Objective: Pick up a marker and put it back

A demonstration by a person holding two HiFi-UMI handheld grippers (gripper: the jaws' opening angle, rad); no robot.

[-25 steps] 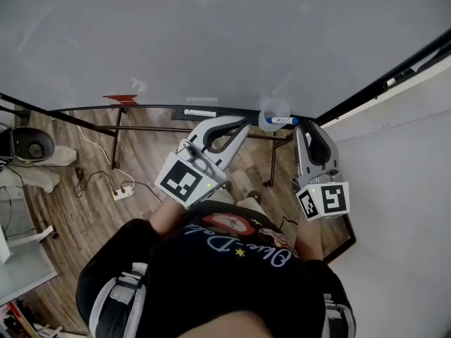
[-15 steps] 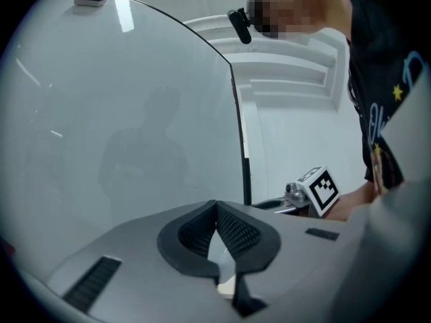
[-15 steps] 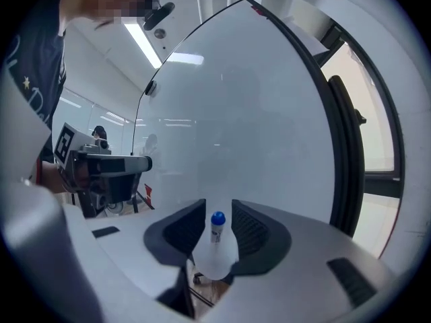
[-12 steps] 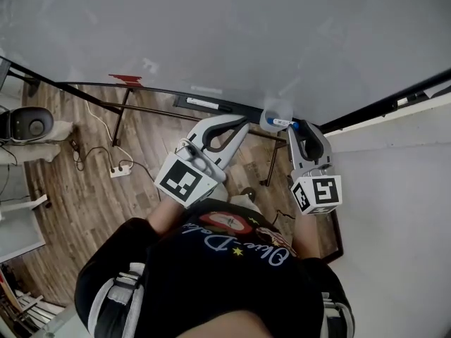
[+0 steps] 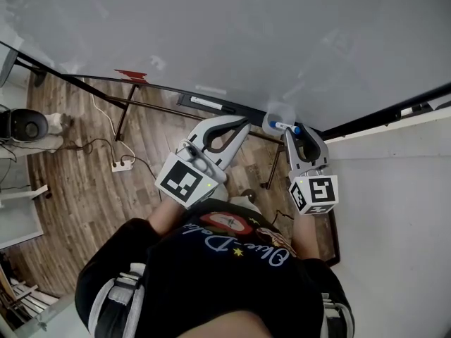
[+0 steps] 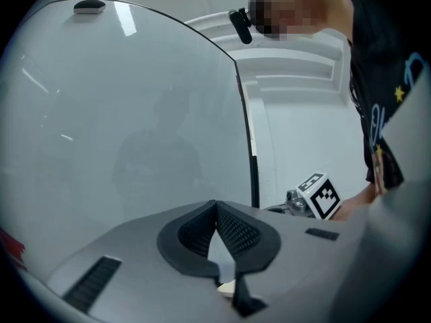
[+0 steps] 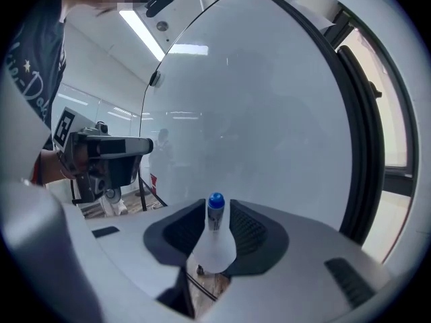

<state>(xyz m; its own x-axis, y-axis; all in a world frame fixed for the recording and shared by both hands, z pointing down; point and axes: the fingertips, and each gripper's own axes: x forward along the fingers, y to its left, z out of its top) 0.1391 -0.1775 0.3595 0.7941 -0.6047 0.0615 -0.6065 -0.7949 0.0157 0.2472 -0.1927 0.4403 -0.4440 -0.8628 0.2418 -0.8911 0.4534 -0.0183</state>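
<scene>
Blue cap up, the marker [image 7: 215, 210] stands in its translucent cup [image 7: 215, 253] at the lower edge of the whiteboard [image 5: 211, 34], at about 1 o'clock from the person [image 5: 225, 273] in the head view. A second ago the right gripper [image 5: 299, 134] hung lower, at 4 o'clock of the cup, with narrower jaws. Now it has come up, and its jaws stand wide on both sides of the marker without pressing it. I judge that the picking up is only about to begin, and closing is the next thing needed. The left gripper [image 5: 243, 123] waits at 9 o'clock of the cup, jaws together and empty.

Counted: one marker in the cup, one cup, two grippers, one whiteboard, and one white pen-like thing [image 5: 204, 102] on the ledge [image 5: 239, 110], maybe a second marker.
</scene>
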